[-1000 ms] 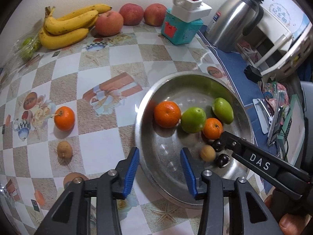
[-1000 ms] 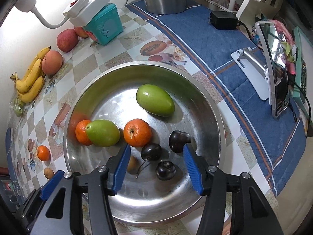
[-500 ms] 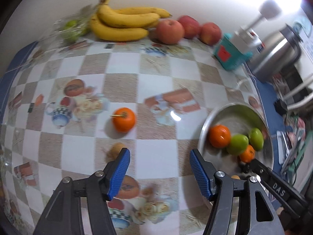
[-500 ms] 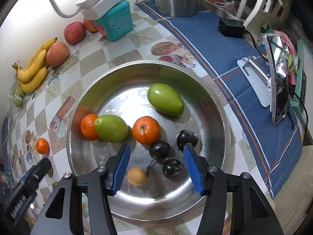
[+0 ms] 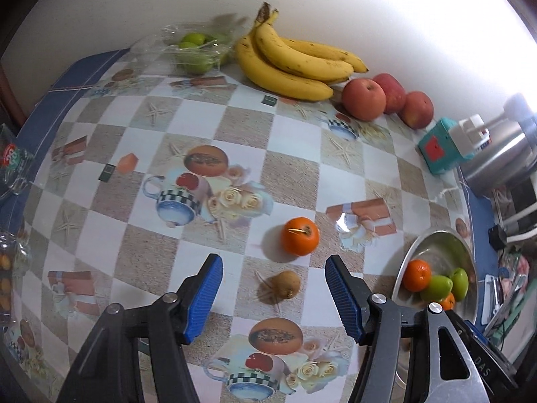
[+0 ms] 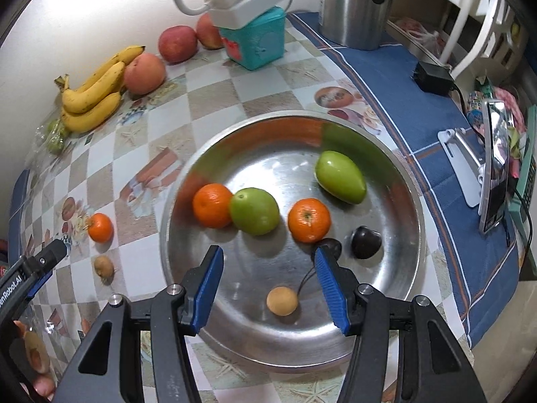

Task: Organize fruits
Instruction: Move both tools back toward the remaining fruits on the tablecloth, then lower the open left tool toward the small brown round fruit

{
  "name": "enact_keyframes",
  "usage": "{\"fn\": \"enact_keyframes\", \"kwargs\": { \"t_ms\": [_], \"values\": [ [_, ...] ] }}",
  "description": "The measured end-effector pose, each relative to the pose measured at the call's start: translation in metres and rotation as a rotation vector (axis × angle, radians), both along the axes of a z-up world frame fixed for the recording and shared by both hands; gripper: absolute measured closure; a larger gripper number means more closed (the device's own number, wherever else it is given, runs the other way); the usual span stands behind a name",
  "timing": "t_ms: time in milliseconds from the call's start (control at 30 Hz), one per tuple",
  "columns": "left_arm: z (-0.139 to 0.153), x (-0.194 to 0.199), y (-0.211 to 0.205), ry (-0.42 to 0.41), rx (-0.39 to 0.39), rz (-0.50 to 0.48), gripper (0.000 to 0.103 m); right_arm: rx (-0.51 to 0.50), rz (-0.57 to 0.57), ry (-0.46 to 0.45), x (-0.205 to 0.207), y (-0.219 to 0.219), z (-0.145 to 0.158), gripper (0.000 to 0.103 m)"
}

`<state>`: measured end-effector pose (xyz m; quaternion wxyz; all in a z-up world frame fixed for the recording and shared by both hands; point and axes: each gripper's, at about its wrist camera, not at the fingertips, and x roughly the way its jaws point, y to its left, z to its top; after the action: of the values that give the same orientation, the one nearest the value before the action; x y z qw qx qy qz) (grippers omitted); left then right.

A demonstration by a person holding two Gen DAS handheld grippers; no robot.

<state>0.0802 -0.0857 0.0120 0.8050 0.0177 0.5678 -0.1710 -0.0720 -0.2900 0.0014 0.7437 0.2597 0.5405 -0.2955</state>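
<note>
Left gripper [image 5: 273, 288]: spread, empty, over small brown fruit [image 5: 285, 284] (orange [image 5: 299, 236] just beyond) on tabletop [image 5: 134, 201]. Right gripper [image 6: 268, 282]: spread, empty, above metal bowl [image 6: 407, 268].

A plain white wall [image 5: 335, 6] fills the top of the left wrist view, washed out by strong light at the upper right. Below it spreads a table covered with a checkered oilcloth [image 5: 295, 174] printed with cups, roses and starfish, edged by a blue border [image 6: 396, 77] that runs down the right of the right wrist view. At the upper right of that view stands white furniture [image 6: 470, 6], perhaps a chair or rack. A pale strip at the lower right may be floor [image 6: 503, 319].
</note>
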Motion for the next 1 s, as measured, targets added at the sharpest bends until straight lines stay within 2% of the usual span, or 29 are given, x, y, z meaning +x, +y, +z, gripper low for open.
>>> {"fn": "enact_keyframes", "kwargs": {
  "t_ms": [300,400,500,533,567,600,633,800,1000],
  "values": [
    [-0.001,0.0,0.002,0.003,0.004,0.002,0.035,-0.005,0.028,0.005,0.006,0.007,0.001,0.045],
    [-0.004,0.001,0.002,0.007,0.013,0.004,0.031,-0.003,0.028,0.012,0.006,0.008,-0.002,0.045],
    [-0.006,0.002,0.002,0.009,0.021,0.012,0.017,-0.005,0.027,0.022,0.007,0.007,-0.004,0.045],
    [-0.008,0.002,0.003,0.009,0.026,0.017,0.009,-0.008,0.026,0.027,0.007,0.008,-0.005,0.041],
    [-0.009,0.003,0.004,0.01,0.031,0.021,0.002,-0.012,0.026,0.036,0.008,0.008,-0.006,0.027],
    [-0.011,0.003,0.004,0.01,0.041,0.029,0.0,-0.018,0.026,0.046,0.009,0.008,-0.008,0.021],
    [-0.012,0.004,0.005,0.009,0.048,0.033,0.0,-0.024,0.026,0.049,0.009,0.009,-0.008,0.019],
    [-0.016,0.004,0.006,0.002,0.085,0.041,0.0,-0.045,0.034,0.055,0.01,0.009,-0.009,0.019],
    [-0.018,0.005,0.006,-0.002,0.095,0.044,0.0,-0.052,0.041,0.06,0.011,0.01,-0.011,0.018]
  ]
}}
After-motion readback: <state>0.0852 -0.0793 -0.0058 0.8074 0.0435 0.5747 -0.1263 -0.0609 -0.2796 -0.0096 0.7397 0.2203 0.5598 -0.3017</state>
